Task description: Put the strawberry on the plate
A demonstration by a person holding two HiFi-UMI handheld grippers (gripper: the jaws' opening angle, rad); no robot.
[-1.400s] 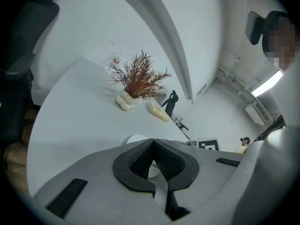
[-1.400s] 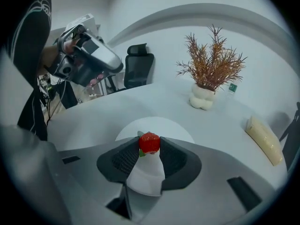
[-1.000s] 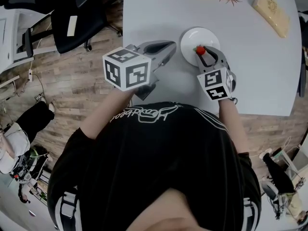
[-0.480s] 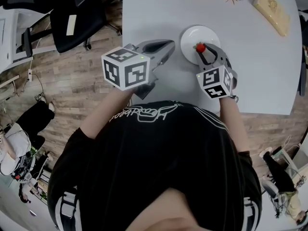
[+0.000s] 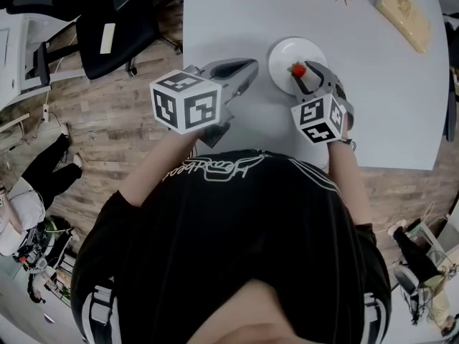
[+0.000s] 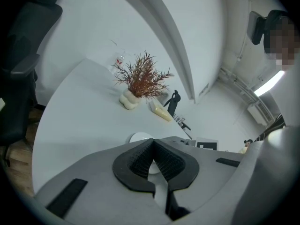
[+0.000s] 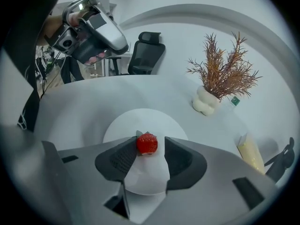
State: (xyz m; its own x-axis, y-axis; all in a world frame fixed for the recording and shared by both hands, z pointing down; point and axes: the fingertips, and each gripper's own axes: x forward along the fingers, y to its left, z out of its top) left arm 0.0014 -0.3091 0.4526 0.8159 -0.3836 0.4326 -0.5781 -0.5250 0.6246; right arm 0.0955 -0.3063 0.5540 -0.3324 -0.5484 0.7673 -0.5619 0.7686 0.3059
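The red strawberry (image 7: 147,143) sits over the white plate (image 7: 140,120) between the jaws of my right gripper (image 7: 151,145). Those jaws are opening: the berry rests against the left pad, and a gap shows between it and the right pad. In the head view the strawberry (image 5: 297,69) lies on the near part of the plate (image 5: 287,51), at the tip of the right gripper (image 5: 305,75). My left gripper (image 5: 249,67) hovers left of the plate, and its jaws (image 6: 153,142) are shut on nothing.
A cream vase with dried red twigs (image 7: 206,101) and a yellow packet (image 7: 249,152) stand farther back on the round white table (image 5: 373,99). A black office chair (image 5: 107,34) is beyond the table's left edge, over wooden floor.
The right gripper has edged slightly forward over the plate and its jaws have spread wider around the strawberry. The left gripper has hardly moved.
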